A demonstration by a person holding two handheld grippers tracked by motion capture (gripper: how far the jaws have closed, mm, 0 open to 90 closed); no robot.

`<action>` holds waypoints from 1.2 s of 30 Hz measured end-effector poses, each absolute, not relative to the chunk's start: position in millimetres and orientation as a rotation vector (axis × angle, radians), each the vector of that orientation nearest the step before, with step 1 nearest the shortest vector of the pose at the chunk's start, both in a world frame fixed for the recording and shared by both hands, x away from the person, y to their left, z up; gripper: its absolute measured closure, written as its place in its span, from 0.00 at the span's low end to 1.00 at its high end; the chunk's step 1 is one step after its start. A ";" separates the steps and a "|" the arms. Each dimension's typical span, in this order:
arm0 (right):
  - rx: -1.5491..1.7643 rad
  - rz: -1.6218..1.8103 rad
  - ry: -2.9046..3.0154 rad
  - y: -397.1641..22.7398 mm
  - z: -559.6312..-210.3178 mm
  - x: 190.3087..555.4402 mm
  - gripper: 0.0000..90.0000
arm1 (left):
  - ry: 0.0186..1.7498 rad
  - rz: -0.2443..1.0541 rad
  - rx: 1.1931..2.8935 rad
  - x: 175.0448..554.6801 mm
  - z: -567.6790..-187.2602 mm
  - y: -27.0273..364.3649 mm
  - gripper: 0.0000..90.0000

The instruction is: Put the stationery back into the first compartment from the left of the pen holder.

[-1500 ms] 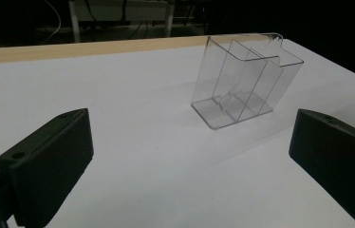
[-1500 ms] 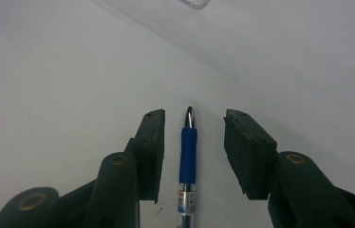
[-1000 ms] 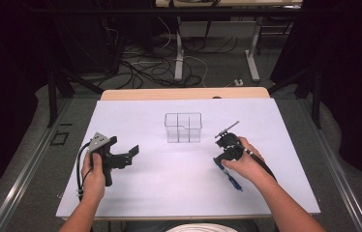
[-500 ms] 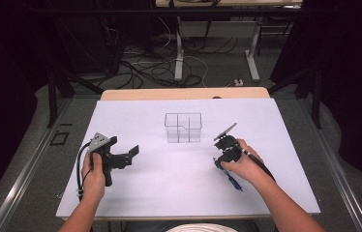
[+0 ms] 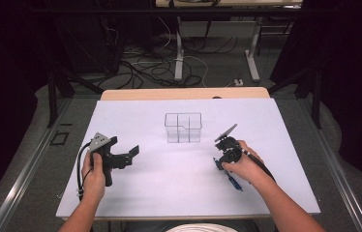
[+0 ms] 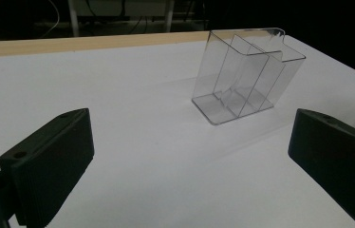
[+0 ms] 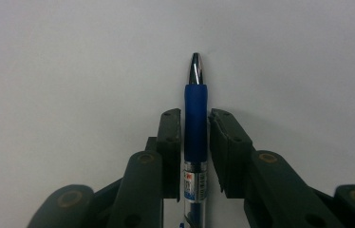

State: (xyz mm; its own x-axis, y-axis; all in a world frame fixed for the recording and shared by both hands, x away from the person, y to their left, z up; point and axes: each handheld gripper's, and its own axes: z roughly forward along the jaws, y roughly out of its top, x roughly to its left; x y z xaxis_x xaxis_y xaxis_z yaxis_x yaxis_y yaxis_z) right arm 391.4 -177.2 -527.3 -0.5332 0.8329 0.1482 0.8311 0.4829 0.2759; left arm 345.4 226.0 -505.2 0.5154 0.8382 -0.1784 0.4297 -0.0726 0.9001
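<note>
A blue pen (image 7: 195,118) lies on the white table, silver tip pointing away in the right gripper view. My right gripper (image 7: 194,128) points down at it, its jaws closed against the blue grip from both sides. From above, the pen (image 5: 234,182) sticks out below the right gripper (image 5: 220,163) toward the table's front. A clear plastic box with dividers (image 5: 183,127) stands upright at mid-table, empty. My left gripper (image 5: 129,157) is held at the left, open wide and empty, facing the clear box (image 6: 247,71); the left gripper (image 6: 190,152) has bare table between its jaws.
The white sheet (image 5: 135,193) covers the table, with a wooden strip (image 5: 184,93) along the far edge. Cables and desk legs lie on the dark floor beyond. Both forearms come in from the bottom.
The right hand has shifted only slightly over the pen. The left gripper and the clear box have not moved.
</note>
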 end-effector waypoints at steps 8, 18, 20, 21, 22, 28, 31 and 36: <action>1.517 0.478 2.712 -178.8 -526.8 392.5 0.88 | 1.083 0.480 1.696 345.4 -505.4 225.8 0.01; 1.530 0.480 2.713 -179.0 -526.7 393.1 0.89 | 1.083 0.481 1.694 345.4 -505.3 226.0 0.01; 1.530 0.478 2.714 -179.0 -526.3 393.1 0.89 | 1.083 0.481 1.694 345.5 -505.3 226.0 0.01; 1.528 0.479 2.715 -179.0 -526.3 393.0 0.89 | 1.083 0.481 1.694 345.5 -505.4 226.1 0.01; 1.536 0.478 2.714 -178.5 -526.0 392.9 0.89 | 1.083 0.481 1.694 345.5 -505.4 226.2 0.01; 1.506 0.427 2.713 -178.5 -522.9 391.9 0.89 | 1.083 0.480 1.694 345.4 -505.3 226.0 0.01; 1.511 0.455 2.723 -178.5 -520.1 391.3 0.89 | 1.082 0.479 1.695 345.2 -505.2 225.7 0.01; 1.519 0.441 2.716 -179.7 -515.0 390.9 0.89 | 1.082 0.479 1.695 345.3 -505.1 226.0 0.01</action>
